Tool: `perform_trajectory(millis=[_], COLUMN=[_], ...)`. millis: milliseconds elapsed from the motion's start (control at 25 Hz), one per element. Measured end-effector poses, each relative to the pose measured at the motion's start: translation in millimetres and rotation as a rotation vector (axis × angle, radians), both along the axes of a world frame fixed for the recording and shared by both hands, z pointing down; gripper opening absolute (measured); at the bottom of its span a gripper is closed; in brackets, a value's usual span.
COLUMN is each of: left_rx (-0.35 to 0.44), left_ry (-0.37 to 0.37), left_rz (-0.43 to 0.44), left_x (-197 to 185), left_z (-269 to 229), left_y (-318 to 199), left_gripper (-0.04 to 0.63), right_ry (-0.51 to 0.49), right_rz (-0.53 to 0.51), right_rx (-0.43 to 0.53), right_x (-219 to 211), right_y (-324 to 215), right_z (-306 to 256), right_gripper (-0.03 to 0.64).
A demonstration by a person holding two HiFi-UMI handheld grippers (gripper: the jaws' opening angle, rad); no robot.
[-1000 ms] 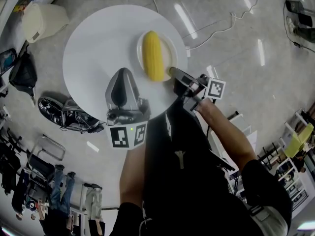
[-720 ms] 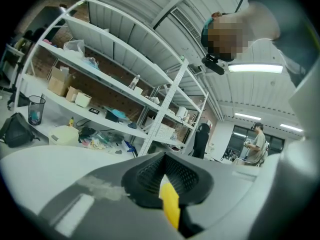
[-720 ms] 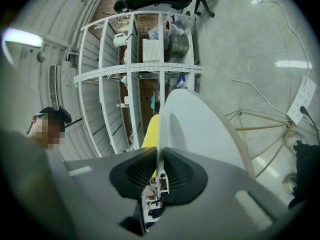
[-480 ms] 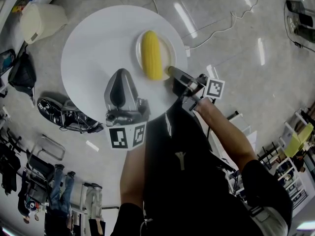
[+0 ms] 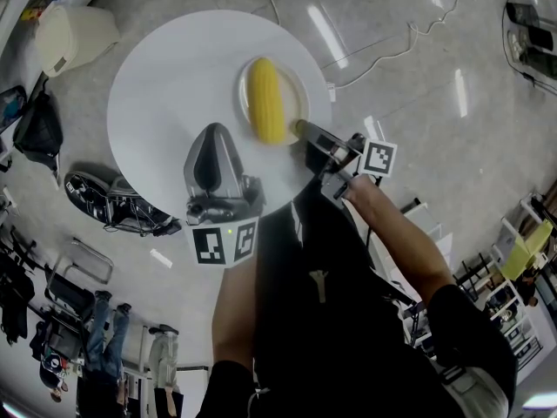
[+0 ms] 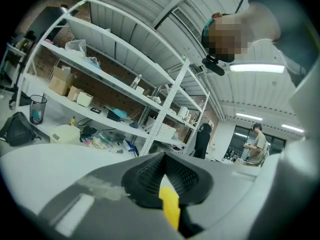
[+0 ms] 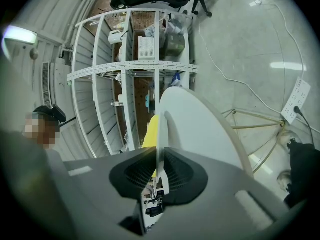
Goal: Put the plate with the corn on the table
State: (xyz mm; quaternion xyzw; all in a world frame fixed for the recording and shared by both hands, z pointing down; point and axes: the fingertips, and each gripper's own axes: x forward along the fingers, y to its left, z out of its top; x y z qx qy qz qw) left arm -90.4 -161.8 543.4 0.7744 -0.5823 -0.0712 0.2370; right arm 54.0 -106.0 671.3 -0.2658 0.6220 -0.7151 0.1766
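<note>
A white plate [image 5: 294, 84] carrying a yellow corn cob [image 5: 265, 99] is over the right part of the round white table [image 5: 165, 85]. My right gripper [image 5: 301, 128] is shut on the plate's near rim. In the right gripper view the rim [image 7: 159, 129] runs edge-on between the pads, with the corn [image 7: 151, 130] to its left and the table [image 7: 200, 129] to its right. I cannot tell whether the plate rests on the table. My left gripper [image 5: 214, 132] hovers over the table's near side, shut and empty; its pads [image 6: 150, 176] meet.
On the floor to the left lie a beige bin [image 5: 74, 33], a black bag [image 5: 42, 129] and dark shoes [image 5: 113, 200]. A white cable [image 5: 383, 50] runs across the floor at the right. Metal shelving [image 6: 125, 84] stands behind the table.
The plate with the corn has shifted slightly left over the table together with my right gripper. The left gripper has barely moved.
</note>
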Motion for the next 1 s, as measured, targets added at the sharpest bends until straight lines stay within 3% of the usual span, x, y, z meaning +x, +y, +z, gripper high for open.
perform_trajectory(millis=[1000], left_rx=[-0.008], left_ry=[0.011], left_rz=[0.014], left_x=[0], left_z=[8], left_y=[0], left_gripper=[0.003], right_ry=[0.162], right_rz=[-0.023], right_rx=[-0.087], right_x=[1], right_y=[6], right_z=[15], right_gripper=[0.049])
